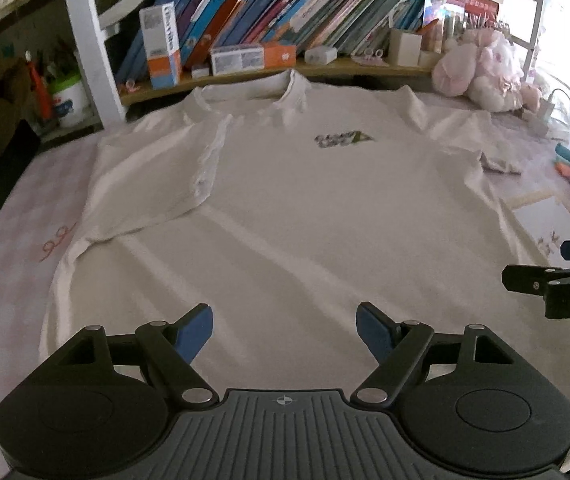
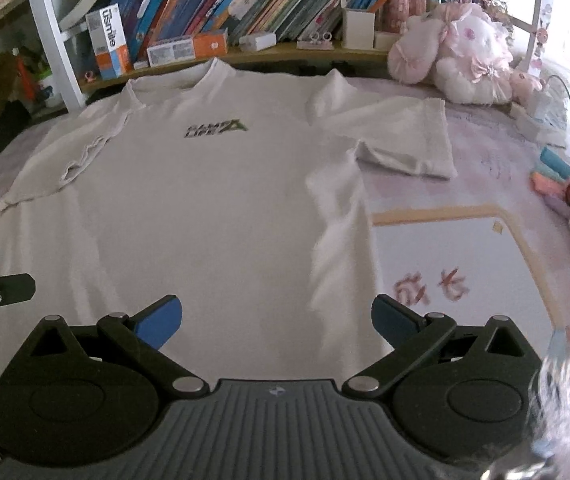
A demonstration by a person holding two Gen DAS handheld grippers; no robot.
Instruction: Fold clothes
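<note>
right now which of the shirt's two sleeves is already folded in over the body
The left-hand sleeve as the cameras see it: it lies doubled over the white t-shirt chest. The other sleeve is spread flat on the bed cover, off the body.

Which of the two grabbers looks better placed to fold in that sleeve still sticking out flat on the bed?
Probably the right gripper. Its open jaws hang over the T-shirt on the side where the spread sleeve lies. The left gripper, also open, faces the other sleeve, already folded in.
</note>
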